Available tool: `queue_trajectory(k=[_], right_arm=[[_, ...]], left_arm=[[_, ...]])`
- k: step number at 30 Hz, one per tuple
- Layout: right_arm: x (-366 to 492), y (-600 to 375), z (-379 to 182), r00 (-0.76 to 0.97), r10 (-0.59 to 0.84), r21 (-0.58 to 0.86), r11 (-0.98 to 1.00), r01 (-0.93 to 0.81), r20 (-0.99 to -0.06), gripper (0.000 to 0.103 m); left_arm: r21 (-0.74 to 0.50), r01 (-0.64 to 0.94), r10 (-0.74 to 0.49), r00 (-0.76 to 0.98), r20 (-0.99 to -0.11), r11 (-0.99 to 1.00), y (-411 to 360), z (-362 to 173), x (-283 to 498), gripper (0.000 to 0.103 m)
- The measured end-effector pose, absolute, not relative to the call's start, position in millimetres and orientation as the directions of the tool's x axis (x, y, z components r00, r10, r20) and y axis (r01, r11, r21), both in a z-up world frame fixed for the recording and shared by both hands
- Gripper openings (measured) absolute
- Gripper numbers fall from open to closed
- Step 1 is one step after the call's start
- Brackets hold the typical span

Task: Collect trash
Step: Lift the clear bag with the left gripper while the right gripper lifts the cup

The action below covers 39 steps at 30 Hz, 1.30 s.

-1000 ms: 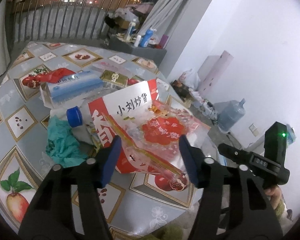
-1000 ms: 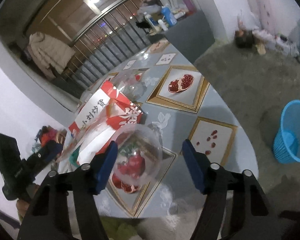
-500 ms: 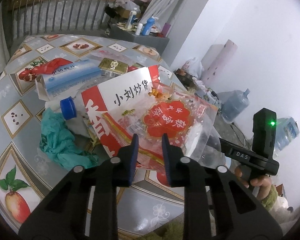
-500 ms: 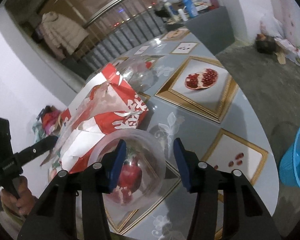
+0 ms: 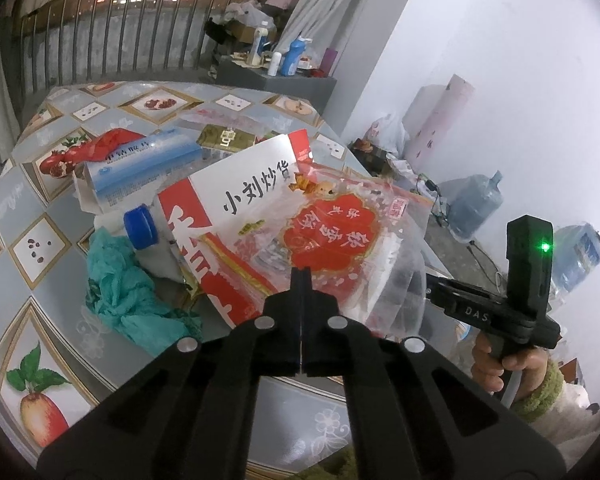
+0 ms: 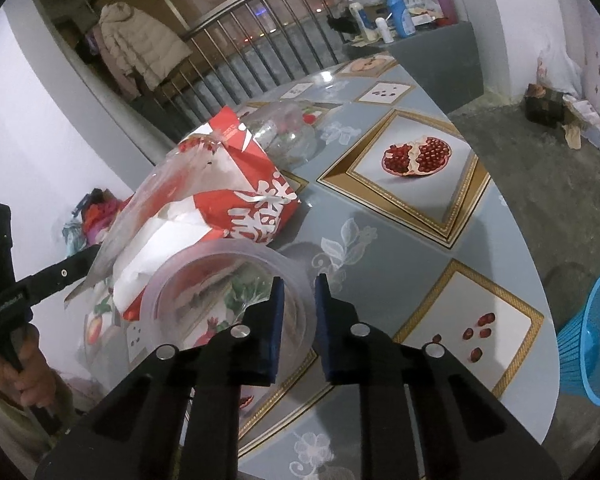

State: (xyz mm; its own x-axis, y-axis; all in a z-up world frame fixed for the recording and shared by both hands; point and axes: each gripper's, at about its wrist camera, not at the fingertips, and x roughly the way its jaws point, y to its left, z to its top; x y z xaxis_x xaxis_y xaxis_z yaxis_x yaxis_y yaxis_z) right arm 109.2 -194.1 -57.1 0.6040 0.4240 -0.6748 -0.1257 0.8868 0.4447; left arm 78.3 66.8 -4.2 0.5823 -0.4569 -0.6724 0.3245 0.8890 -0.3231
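In the left wrist view my left gripper [image 5: 302, 276] is shut on the near edge of a clear plastic bag with red print [image 5: 332, 232]. That bag lies on a red and white paper bag [image 5: 236, 196] on the round table [image 5: 28, 200]. In the right wrist view my right gripper [image 6: 300, 304] is closing on the rim of a clear plastic container [image 6: 204, 280], one pad inside the rim and one outside. The container sits at the table's near edge beside the red and white paper bag [image 6: 256, 200]. The left gripper [image 6: 94, 251] shows there at the clear bag's corner.
Left of the pile lie a teal cloth [image 5: 128, 292], a blue-capped bottle [image 5: 140, 222], a blue and white box [image 5: 144, 164] and a gold box [image 5: 226, 138]. A crushed clear bottle [image 6: 288, 136] lies behind the paper bag. A blue basket [image 6: 592, 344] stands on the floor to the right.
My left jaws have closed from wide apart onto the clear printed bag's edge. My right jaws have narrowed around the clear container's rim, and that gripper has rolled and come nearer to it.
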Motion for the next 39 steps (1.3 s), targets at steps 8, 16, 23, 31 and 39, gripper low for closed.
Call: queue_trajectory(k=[8, 16, 23, 31, 39], right_arm=[[95.1, -200.3, -52.6, 0.623, 0.399, 0.433, 0.895, -0.106, -0.673, 0.009], [78.7, -211.2, -48.1, 0.639, 0.357, 0.410, 0.909, -0.070, -0.682, 0.008], [71.8, -218.2, -49.4, 0.641, 0.346, 0.421, 0.906, -0.041, -0.685, 0.008], [70.8, -219.1, -51.7, 0.641, 0.346, 0.424, 0.905, -0.036, -0.685, 0.008], [70.6, -218.8, -52.6, 0.639, 0.349, 0.427, 0.904, -0.036, -0.686, 0.008]], left_arm=[[-0.294, 0.333, -0.443, 0.630, -0.637, 0.896, 72.6, 9.0, 63.8, 0.000], [-0.284, 0.392, -0.481, 0.638, -0.601, 0.875, 78.1, 15.4, 53.3, 0.002], [-0.169, 0.526, -0.518, 0.639, -0.568, 0.834, 51.0, 15.5, 33.5, 0.045], [0.183, 0.543, -0.377, 0.751, -0.542, 0.819, 13.2, 5.2, 28.2, 0.048], [0.267, 0.547, -0.334, 0.758, -0.560, 0.794, 6.4, -4.5, 39.2, 0.041]])
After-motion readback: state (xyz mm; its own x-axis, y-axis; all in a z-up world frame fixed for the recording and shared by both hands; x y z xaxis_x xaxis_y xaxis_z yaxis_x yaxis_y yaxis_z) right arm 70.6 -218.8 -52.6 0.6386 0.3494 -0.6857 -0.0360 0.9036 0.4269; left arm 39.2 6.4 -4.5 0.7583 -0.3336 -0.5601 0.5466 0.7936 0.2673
